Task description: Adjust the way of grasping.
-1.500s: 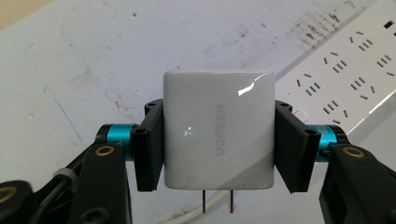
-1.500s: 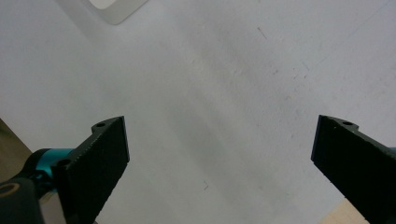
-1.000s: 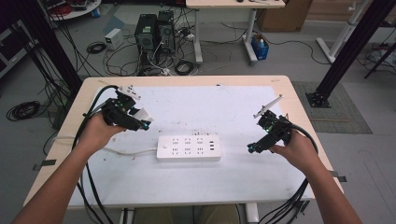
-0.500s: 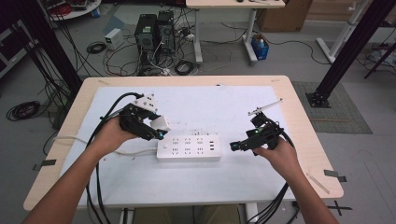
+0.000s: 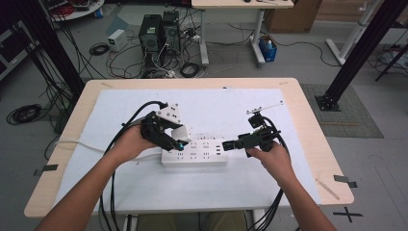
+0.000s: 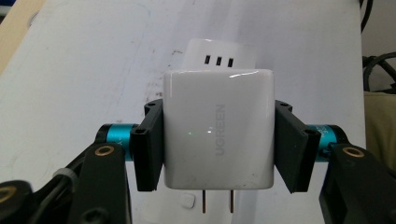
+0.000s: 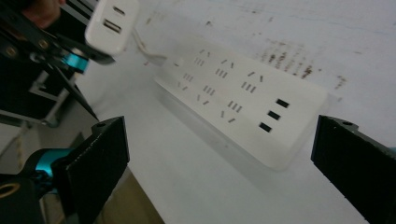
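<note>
A white power strip [image 5: 195,153] lies flat on the white mat, its sockets and USB ports facing up [image 7: 243,105]. My left gripper [image 5: 179,139] is shut on a white charger [image 6: 218,128], pinched by its two sides, with the two prongs [image 6: 217,202] pointing down just above the strip's left end [image 6: 219,58]. The charger [image 7: 112,23] hangs over the far end of the strip in the right gripper view. My right gripper [image 5: 230,144] stands open at the strip's right end, one jaw on each side of that end, apart from it.
The white mat [image 5: 288,168] covers most of the wooden table [image 5: 317,144]. The strip's white cord [image 5: 82,143] runs off to the left. Black cables [image 5: 115,144] trail from both grippers toward the table's front edge. Computers and cables lie on the floor beyond.
My left gripper has carried the charger right and down to the strip's left end. My right gripper has moved left until its open jaws flank the strip's right end.
</note>
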Available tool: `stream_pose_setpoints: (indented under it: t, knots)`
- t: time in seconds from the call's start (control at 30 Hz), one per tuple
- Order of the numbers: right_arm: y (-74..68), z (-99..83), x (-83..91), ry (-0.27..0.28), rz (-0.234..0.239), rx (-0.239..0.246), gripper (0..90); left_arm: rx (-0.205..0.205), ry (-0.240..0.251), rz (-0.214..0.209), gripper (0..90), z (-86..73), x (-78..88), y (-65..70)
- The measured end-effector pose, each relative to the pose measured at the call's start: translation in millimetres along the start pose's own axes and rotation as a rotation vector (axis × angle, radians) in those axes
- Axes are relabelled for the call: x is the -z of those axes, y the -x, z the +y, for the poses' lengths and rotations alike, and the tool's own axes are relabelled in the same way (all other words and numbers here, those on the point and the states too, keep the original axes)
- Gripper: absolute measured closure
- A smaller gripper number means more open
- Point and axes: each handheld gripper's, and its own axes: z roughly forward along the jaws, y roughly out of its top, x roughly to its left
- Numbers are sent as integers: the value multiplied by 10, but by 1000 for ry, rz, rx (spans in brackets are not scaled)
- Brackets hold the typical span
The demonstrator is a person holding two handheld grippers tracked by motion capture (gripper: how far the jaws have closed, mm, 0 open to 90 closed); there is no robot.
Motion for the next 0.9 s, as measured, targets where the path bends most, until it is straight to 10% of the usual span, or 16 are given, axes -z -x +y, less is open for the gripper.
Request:
stream_pose_setpoints:
  t: [0.9]
  knots:
    - [-43,193,-353,9,240,-175,99,-111,3,-56,425,372,-357,147]
